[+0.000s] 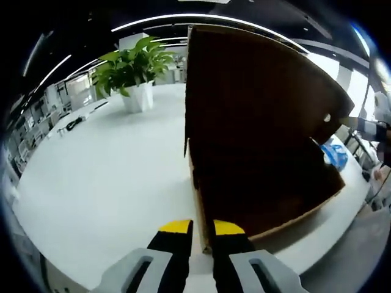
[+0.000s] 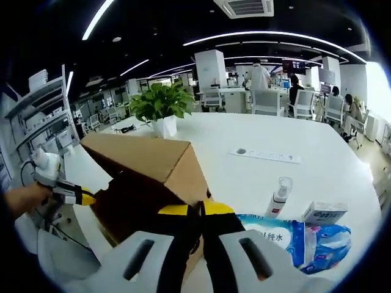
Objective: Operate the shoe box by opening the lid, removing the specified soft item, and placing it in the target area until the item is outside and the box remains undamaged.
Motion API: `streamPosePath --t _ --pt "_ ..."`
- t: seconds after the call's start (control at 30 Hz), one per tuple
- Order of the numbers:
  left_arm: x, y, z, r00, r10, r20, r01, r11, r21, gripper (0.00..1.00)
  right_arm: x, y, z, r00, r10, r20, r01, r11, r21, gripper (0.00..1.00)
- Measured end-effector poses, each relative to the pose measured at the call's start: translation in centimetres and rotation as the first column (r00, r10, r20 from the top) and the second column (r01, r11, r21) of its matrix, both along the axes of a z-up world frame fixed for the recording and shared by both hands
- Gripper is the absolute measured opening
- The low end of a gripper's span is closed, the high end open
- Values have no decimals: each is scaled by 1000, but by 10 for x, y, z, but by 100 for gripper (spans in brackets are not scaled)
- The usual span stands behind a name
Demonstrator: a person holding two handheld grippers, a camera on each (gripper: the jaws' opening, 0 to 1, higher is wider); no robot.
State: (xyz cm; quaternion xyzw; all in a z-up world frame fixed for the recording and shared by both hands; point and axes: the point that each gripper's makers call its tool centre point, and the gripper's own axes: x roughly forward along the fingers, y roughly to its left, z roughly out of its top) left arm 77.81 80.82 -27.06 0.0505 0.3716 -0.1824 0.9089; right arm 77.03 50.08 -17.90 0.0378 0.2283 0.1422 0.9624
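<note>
The shoe box stands on the white surface, lid raised — the left gripper fingers pinch its cardboard edge. The right gripper fingers seem narrowed on the box's near corner; a blue soft pack lies just right of them — the box's contents can't be seen.

In the left gripper view we look from very near along the raised brown lid, with the potted plant at upper left. In the right gripper view we face the same box from its other side; both share plant and white table.
</note>
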Motion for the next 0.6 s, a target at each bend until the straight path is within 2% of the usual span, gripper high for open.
streamPosePath --t 0.2,0.3,0.47,0.6 --pt "3 3 9 1000 -2 26 2 1000 -8 14 -10 3 -7 1000 8 -3 -8 1000 -4 5" --pt "7 1 22 999 -13 50 14 999 -35 16 -15 4 -10 1000 13 -3 -13 1000 -10 5" --pt "15 -1 45 993 -45 109 49 998 -33 18 -20 4 -18 1000 20 -9 -21 1000 -14 6" --pt "17 -3 56 988 -76 137 79 997 -24 19 -24 6 -22 999 32 -11 -32 999 -25 6"
